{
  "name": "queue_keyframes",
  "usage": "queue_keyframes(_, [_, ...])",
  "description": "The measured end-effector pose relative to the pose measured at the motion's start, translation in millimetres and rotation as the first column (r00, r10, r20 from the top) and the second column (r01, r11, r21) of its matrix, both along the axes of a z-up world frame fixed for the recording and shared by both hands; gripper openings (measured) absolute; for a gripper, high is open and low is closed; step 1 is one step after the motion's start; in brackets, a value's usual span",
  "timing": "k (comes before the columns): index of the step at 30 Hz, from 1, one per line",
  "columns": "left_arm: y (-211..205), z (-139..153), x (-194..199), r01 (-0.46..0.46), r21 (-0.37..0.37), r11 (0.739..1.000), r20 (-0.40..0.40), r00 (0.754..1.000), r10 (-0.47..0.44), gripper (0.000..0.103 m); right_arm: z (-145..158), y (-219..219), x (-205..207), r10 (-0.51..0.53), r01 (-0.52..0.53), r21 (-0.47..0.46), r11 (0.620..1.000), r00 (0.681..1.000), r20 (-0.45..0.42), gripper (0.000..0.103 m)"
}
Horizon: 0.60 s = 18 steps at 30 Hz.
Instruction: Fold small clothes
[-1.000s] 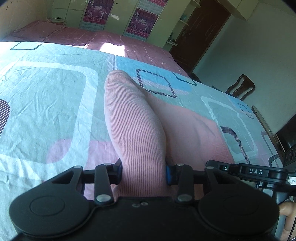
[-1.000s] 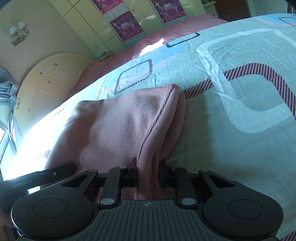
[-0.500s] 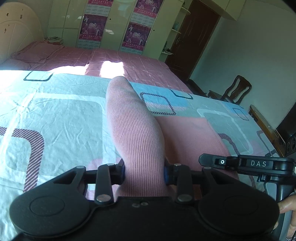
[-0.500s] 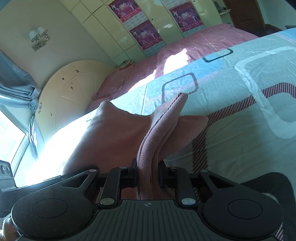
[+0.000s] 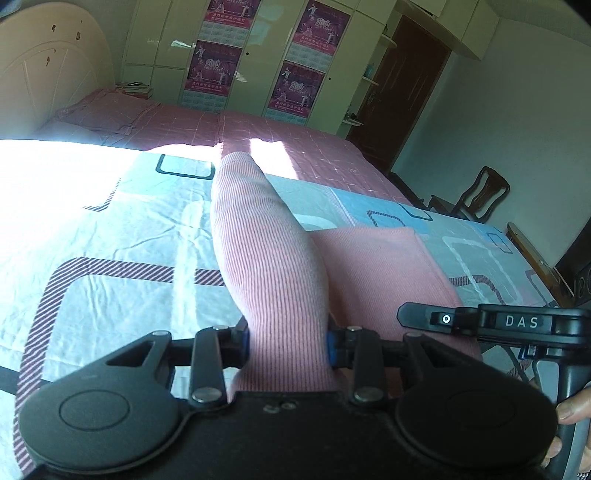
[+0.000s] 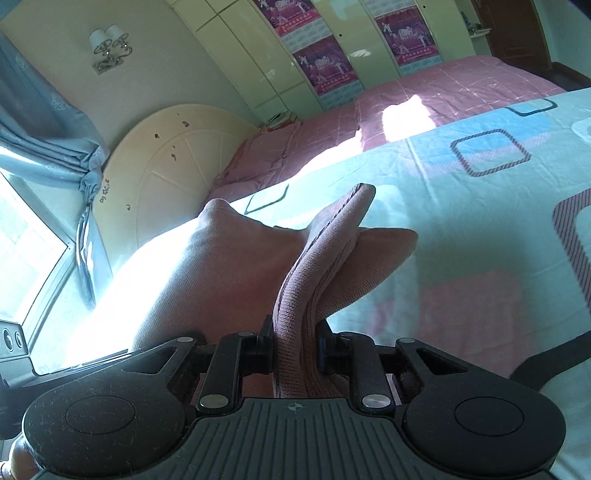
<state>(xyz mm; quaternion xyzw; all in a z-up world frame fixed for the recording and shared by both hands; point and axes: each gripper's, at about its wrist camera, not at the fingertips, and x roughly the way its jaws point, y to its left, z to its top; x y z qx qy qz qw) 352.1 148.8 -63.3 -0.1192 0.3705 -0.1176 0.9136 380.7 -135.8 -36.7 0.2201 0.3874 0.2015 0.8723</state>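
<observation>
Both the left gripper (image 5: 287,345) and right gripper (image 6: 295,345) have fingers clenched on the pink garment's (image 5: 273,258) edges; the patterned bed sheet (image 5: 110,221) lies open toward 12 o'clock, apparently uncluttered.

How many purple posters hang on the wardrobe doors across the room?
4, seen from the left wrist: two stacked on one door, upper and lower, and two stacked on a door further right, upper and lower. More may lie outside the frame.

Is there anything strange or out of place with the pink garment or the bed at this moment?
Nothing stands out. The pink garment is held at two points, by the left gripper and the right gripper, above the patterned sheet, which is only lightly wrinkled.
</observation>
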Motion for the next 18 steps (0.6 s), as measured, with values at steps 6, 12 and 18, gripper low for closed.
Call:
queue_keyframes(6, [59,-3,2,-0.039,0.014,0.999,-0.010,0.999,0.039,0.034,-12,66,15,0.034,-0.034,0.016,0.999,0.999,-0.014,0.020])
queue_keyframes(12, [96,-13,9,-0.063,0.001,0.998,-0.012,0.998,0.063,0.034,-26,101,27,0.048,-0.048,0.021,0.999,0.999,-0.016,0.020])
queue_keyframes(18, [116,-30,21,-0.076,0.010,0.997,-0.022,0.997,0.076,0.034,-44,119,38,0.040,-0.040,0.000,0.999,0.999,-0.025,0.020])
